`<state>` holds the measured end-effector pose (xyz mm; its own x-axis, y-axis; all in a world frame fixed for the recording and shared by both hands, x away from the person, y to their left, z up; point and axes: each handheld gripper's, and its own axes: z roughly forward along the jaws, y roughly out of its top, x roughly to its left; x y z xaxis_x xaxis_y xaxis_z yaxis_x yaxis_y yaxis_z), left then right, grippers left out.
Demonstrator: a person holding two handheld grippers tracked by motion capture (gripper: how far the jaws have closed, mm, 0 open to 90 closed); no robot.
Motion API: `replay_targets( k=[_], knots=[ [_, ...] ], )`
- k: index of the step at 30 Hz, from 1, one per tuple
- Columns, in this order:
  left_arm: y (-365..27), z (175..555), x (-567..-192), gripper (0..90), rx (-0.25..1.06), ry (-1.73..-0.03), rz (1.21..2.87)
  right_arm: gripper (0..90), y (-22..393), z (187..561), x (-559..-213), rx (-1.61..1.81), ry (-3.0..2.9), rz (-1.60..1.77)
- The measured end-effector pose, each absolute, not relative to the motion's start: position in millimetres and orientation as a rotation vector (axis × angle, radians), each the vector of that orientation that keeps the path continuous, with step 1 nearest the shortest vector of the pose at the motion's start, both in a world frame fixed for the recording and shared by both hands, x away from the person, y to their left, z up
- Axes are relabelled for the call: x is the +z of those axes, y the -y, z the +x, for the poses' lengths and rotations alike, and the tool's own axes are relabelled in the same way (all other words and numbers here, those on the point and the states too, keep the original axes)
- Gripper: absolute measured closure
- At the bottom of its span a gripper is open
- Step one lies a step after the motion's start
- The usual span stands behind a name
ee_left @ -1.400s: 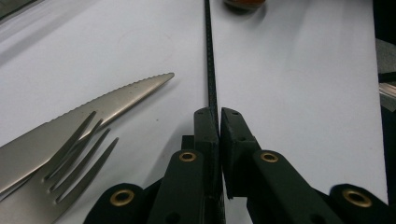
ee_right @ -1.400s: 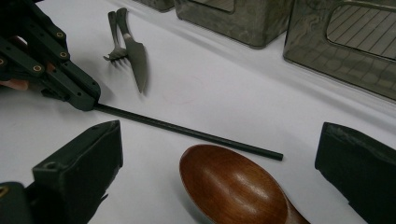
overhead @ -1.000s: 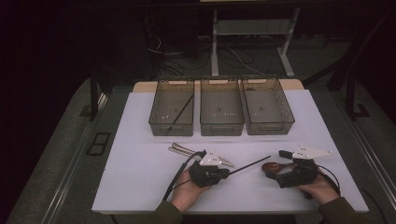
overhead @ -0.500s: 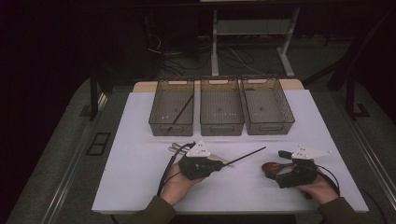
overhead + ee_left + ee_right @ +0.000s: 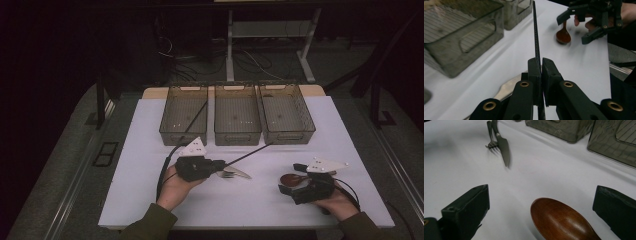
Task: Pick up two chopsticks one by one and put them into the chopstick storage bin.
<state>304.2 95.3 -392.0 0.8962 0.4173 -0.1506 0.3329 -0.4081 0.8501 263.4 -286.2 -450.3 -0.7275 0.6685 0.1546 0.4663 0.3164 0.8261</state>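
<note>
left tongs point(image 5: 541, 67): clamped on a thin black rod point(image 5: 535, 32), held above the worktop point(image 5: 260, 200) | left gripper view: rod pinched between the pads | right gripper view: right tongs point(image 5: 541, 220) spread wide, wooden spoon point(image 5: 560, 221) lying between them | knife point(image 5: 503, 146) and fork point(image 5: 491, 137) lie farther off

Three clear bins point(image 5: 237, 120) in a row on white table point(image 5: 150, 200) — knife point(image 5: 503, 146) and fork point(image 5: 491, 143) together nearby.

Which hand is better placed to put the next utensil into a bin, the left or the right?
The left. Its tool is shut on a black chopstick pointing toward the bins. The right tool is open, with the wooden spoon lying between its jaws, ungripped.
</note>
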Motion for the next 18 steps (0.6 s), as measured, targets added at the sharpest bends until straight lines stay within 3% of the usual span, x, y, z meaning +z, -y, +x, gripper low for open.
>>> replay_targets(
  k=[18],
  knots=[
    [-134.8, 343.7, -355.8, 84.8, 0.206, -0.611, 1.993, 0.3, 289.4, 263.3, -449.8, 1.372, -2.361, 1.06]
  ],
)
